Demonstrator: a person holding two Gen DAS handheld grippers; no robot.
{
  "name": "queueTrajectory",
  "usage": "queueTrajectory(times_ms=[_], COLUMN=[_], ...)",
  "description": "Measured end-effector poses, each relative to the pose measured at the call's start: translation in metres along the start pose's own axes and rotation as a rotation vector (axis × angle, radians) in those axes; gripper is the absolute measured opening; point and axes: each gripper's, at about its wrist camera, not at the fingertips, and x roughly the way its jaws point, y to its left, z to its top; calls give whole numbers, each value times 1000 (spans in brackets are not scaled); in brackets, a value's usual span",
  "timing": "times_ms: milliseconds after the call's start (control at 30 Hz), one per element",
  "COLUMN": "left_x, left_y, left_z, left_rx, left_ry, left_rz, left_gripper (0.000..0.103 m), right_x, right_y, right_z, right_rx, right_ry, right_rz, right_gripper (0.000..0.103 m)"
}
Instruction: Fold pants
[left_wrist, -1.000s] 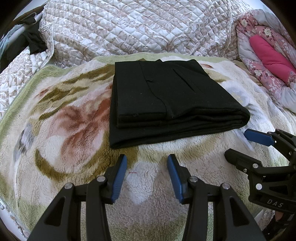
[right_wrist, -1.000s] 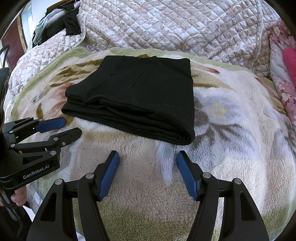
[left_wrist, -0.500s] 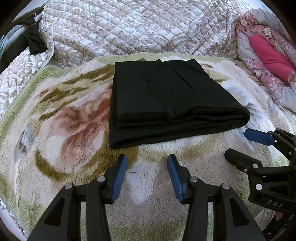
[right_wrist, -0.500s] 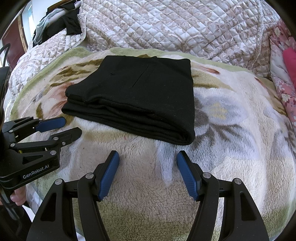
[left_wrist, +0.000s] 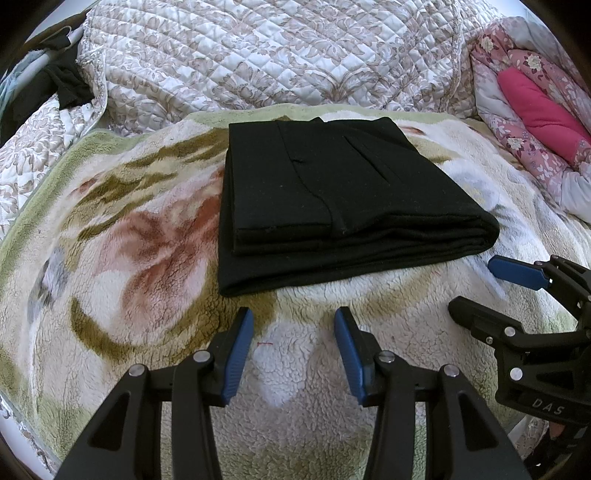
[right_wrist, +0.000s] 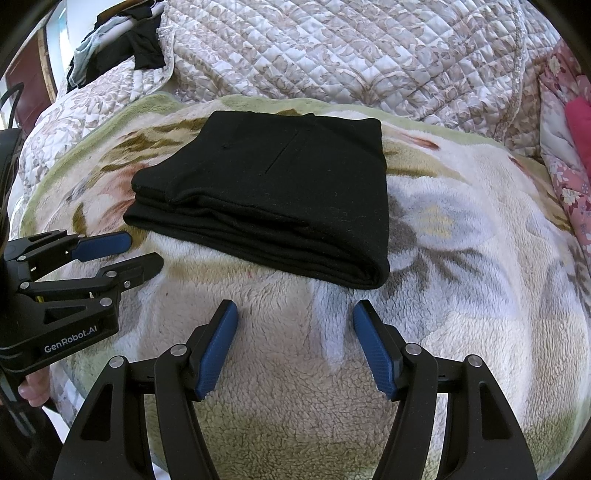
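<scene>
The black pants lie folded into a flat rectangular stack on a fleecy floral blanket; the right wrist view shows the same pants. My left gripper hovers just short of the stack's near edge, open, with only blanket between its blue pads. My right gripper is also open and holds nothing, near the stack's front right corner. Each gripper shows in the other's view: the right gripper at the right edge, the left gripper at the left edge, both apart from the pants.
A quilted beige bedspread rises behind the blanket. A pink floral quilt with a magenta pillow lies at the right. Dark clothes are piled at the far left. A person's fingers show under the left gripper's body.
</scene>
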Motion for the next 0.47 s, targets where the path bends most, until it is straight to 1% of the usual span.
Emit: queueTrajectory(times_ms=[467], left_x=[-1], left_y=[4], left_z=[-2], left_rx=[3], left_ry=[-5], left_rz=[5], left_gripper=[49], right_x=[-1], right_y=[1], right_z=[0], right_rx=[-1], right_ry=[-1], right_rz=[-2], right_gripper=[66])
